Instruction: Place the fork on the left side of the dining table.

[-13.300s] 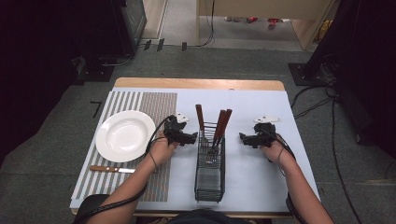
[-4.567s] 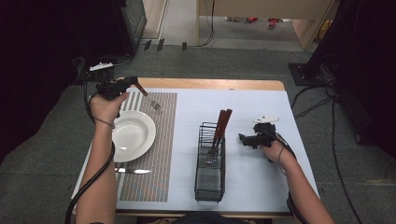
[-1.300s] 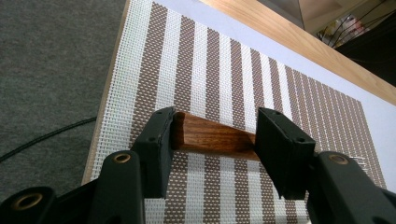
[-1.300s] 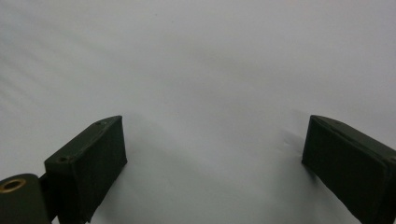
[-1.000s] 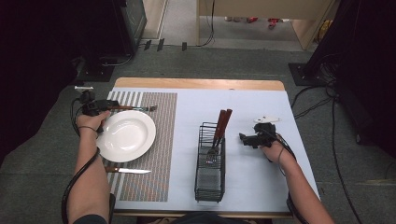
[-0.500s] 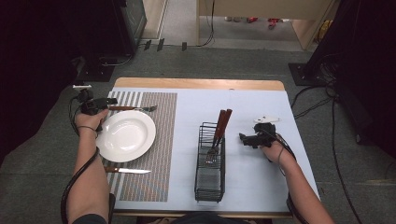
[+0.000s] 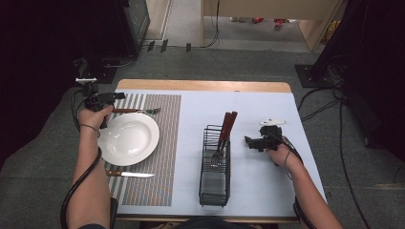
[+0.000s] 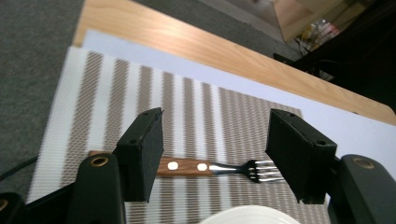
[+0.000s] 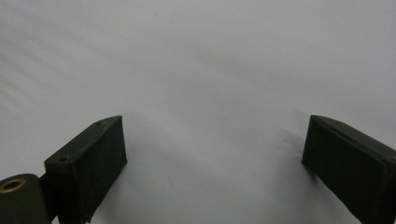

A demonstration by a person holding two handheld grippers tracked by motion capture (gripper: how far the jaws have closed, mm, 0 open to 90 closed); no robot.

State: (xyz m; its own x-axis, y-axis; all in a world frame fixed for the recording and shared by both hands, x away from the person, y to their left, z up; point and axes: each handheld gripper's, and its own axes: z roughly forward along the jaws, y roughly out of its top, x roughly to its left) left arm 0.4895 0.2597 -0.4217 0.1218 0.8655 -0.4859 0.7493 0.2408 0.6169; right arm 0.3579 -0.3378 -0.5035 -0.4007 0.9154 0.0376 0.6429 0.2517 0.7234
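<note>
The left tongs (image 7: 116,96) are held released above the far left of the striped mat (image 7: 165,143), their jaws having just been opening with nothing gripped between them, and the fork (image 8: 219,168) is seen lying flat on the mat beneath them, just beyond the far rim of the white plate (image 7: 128,138). The right tongs (image 7: 249,141) are kept spread wide and empty over the bare table (image 7: 267,109), just right of the wire caddy (image 7: 213,183) in which wooden-handled cutlery (image 7: 227,126) is stood. A knife (image 7: 129,174) is laid on the mat near the plate.
</note>
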